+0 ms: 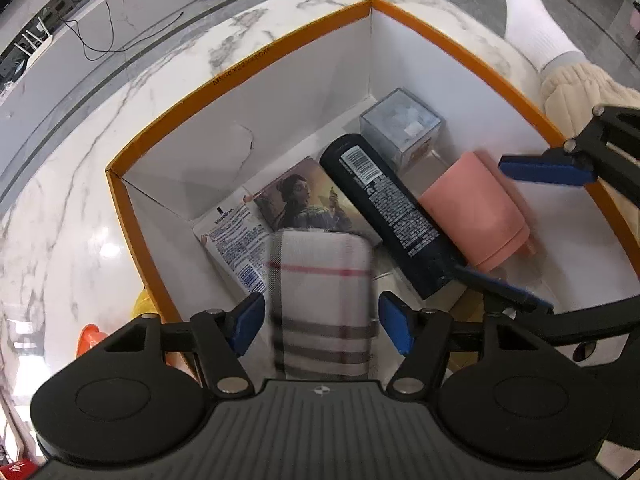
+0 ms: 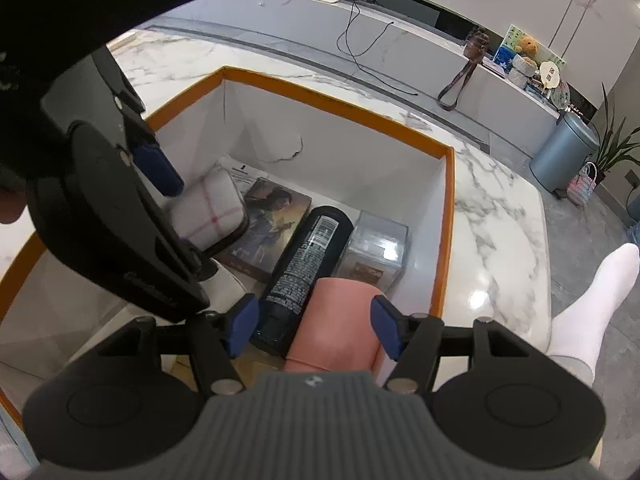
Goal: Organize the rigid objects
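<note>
An orange-rimmed white box [image 1: 240, 76] holds a black bottle [image 1: 396, 208], a clear cube case [image 1: 400, 124], a picture book [image 1: 304, 200] and a white tube [image 1: 236, 236]. My left gripper [image 1: 320, 320] points down into the box, shut on a plaid hard case [image 1: 320, 280], its pads against the two long sides; the case looks blurred. My right gripper [image 2: 314, 324] stands open over a pink cup [image 2: 336, 320] that lies beside the black bottle [image 2: 308, 256]. Its left pad is clear of the cup, with the bottle's end between them. The right view shows the plaid case [image 2: 212, 208] above the book.
The box sits on a white marble table [image 1: 60, 220]. Small orange and yellow things [image 1: 90, 336] lie outside the box's left wall. A person's leg in a white sock [image 2: 592, 300] is beyond the table's right edge. A grey bin [image 2: 564, 152] stands on the floor.
</note>
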`<state>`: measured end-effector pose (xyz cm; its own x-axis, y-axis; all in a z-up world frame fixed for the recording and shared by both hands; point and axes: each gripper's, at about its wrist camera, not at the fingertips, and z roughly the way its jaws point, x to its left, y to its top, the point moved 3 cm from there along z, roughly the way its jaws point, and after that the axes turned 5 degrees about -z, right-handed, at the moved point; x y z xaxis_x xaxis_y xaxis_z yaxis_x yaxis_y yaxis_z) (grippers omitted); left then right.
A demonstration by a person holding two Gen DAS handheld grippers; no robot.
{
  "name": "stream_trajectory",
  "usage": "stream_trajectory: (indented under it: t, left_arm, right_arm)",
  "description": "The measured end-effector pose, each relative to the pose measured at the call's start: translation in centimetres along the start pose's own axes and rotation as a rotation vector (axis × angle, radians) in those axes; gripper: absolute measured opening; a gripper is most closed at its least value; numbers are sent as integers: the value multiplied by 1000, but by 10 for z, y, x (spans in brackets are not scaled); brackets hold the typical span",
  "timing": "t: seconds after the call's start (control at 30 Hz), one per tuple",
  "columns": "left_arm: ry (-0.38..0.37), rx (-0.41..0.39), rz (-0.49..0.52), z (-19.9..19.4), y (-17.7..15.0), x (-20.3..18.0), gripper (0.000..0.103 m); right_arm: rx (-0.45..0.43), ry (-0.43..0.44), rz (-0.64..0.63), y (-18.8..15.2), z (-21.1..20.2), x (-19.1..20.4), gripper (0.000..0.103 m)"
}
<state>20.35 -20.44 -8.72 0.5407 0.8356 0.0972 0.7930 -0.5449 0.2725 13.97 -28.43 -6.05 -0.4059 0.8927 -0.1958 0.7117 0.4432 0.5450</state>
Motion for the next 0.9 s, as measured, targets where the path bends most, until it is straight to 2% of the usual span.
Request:
stream_trajectory:
  t: [0.17, 0.33, 0.5, 0.57, 0.63, 0.77, 0.9]
  left_arm:
    - [-58, -36, -58, -13, -1, 12, 79]
    - [-99, -148, -119, -46, -8, 32, 75]
    - [-99, -227, -208, -70, -15, 60, 72]
    - [-85, -243, -247, -73, -20, 73, 72]
    - [-77, -251, -285, -71, -24, 85, 71]
    - [-78, -246, -324, -70, -38, 102, 71]
    - [-82, -229, -352, -64, -52, 116, 69]
  right_arm:
    - [-24, 22, 15, 1, -5, 2, 61]
    - [-39, 78, 32, 8, -7, 11, 61]
    - [-19, 133, 71, 19, 5, 24, 62]
    - [8, 132, 99, 24, 14, 27, 65]
    - [54, 169, 169, 26, 26, 26, 69]
    - [122, 231, 313, 30, 48, 19, 70]
    - [149, 259, 379, 32, 61, 21, 68]
